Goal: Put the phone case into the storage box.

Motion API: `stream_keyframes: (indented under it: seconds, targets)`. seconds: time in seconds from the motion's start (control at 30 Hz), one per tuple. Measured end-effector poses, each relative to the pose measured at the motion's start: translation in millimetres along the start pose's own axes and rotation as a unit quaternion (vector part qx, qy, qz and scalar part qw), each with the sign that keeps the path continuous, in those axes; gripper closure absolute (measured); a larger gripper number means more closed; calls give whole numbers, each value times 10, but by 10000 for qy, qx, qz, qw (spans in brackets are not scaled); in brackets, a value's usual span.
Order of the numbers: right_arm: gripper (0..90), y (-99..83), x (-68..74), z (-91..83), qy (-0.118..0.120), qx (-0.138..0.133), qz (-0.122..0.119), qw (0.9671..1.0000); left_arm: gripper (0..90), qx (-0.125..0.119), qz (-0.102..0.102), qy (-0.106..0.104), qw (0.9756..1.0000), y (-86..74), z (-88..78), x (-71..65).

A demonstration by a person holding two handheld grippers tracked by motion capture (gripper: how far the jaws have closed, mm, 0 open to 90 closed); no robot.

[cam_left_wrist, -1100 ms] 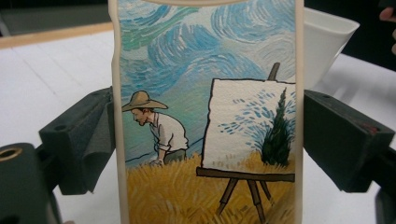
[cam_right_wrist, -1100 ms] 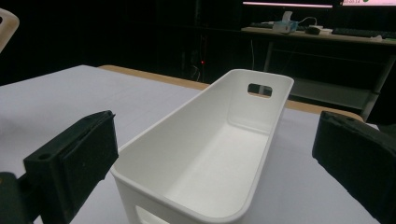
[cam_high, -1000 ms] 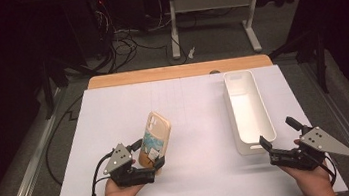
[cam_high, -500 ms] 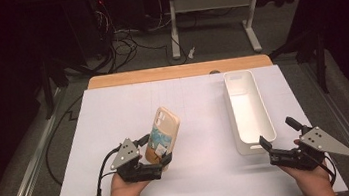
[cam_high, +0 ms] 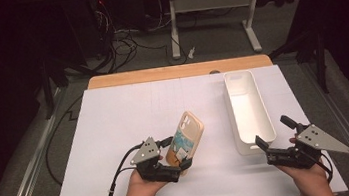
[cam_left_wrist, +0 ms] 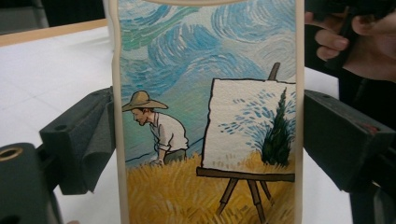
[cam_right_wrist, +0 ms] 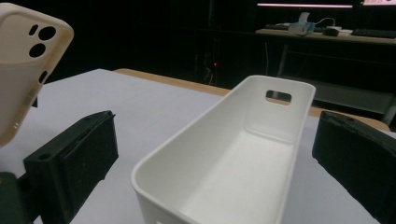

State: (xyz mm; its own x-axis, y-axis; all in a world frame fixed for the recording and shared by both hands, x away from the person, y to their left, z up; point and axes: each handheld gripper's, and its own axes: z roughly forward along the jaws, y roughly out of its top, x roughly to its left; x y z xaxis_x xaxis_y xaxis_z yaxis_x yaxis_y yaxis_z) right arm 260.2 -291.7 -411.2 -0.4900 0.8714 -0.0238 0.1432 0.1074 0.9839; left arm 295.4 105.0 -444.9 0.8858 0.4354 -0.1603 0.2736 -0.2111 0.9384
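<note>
Left gripper (cam_high: 174, 164) clamps the lower end of the cream phone case with a painted field scene (cam_high: 186, 138), held tilted above the white table sheet (cam_high: 116, 135) near its front edge. Right gripper (cam_high: 265, 148), jaws wide and holding nothing, sits at the near end of the long white plastic bin (cam_high: 247, 111). Risks: grip is low, so the case could pivot or slip; it could catch the bin's rim.

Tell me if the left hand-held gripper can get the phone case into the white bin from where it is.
Probably yes. The left hand-held gripper grips the phone case; bare table lies between it and the empty white bin, and the right hand-held gripper sits at the bin's near end.
</note>
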Motion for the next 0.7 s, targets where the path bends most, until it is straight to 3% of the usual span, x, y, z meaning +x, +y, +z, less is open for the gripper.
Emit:
stream_keyframes:
  seconds: [0.13,0.27,0.7]
  targets:
    - [6,110,78,73,169,-42,17,9998,111,-38,10,-162,9999,2,-11,2]
    - [6,224,174,178,330,1,-161,9993,110,-22,20,-192,9998,4,-25,11]
    - [7,574,442,519,757,-109,-229,9968,110,-190,37,-209,9996,21,-113,38]
